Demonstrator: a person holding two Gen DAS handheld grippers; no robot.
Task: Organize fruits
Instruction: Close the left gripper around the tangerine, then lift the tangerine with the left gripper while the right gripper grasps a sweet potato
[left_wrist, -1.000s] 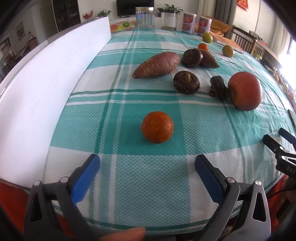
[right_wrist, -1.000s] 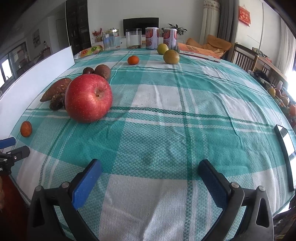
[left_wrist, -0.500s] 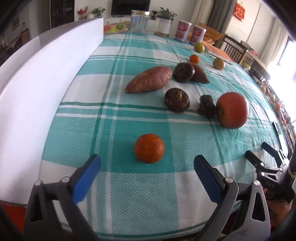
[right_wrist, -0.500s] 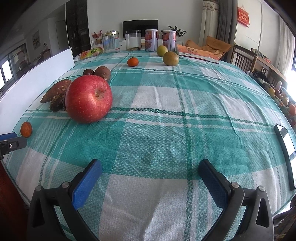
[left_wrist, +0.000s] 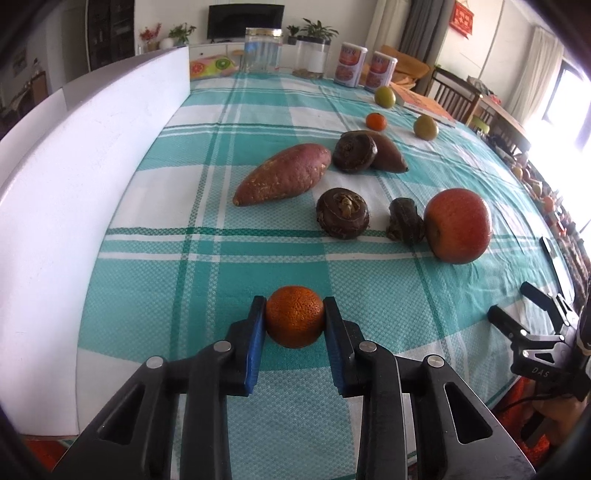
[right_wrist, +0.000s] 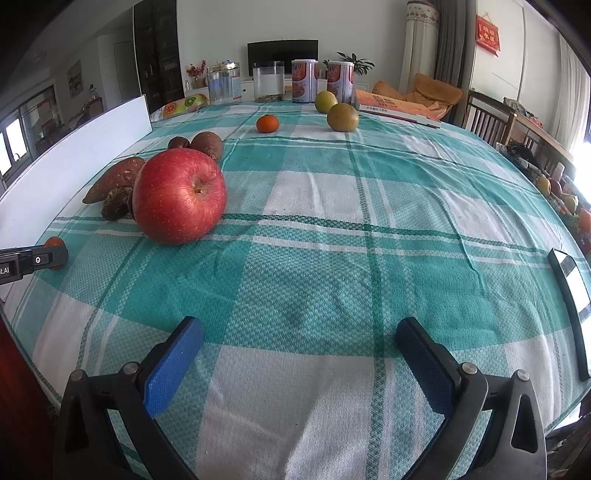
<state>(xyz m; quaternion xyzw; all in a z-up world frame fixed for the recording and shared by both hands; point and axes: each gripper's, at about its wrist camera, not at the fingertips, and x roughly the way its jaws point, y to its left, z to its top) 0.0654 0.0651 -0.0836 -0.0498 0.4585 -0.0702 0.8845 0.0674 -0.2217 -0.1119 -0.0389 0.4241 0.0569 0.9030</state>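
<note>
The surface (left_wrist: 155, 280) wears a teal-and-white plaid cloth with thin dark green lines. An orange mandarin (left_wrist: 294, 316) sits between blue pads (left_wrist: 255, 343) on the black left tool (left_wrist: 294, 314). Beyond the mandarin: a red apple (left_wrist: 458, 225), a reddish-brown sweet potato (left_wrist: 284, 173), dark brown corms (left_wrist: 342, 212), yellow-green fruits (left_wrist: 425, 127), and a white board (left_wrist: 74, 177).

We see a teal and white checked tablecloth (right_wrist: 332, 206) bordered on one side by a white board (left_wrist: 74, 192). At its far end stand two clear jars (left_wrist: 263, 50), two printed tins (left_wrist: 350, 64) and an orange book (right_wrist: 395, 105); a phone (right_wrist: 570, 295) lies near the edge.
</note>
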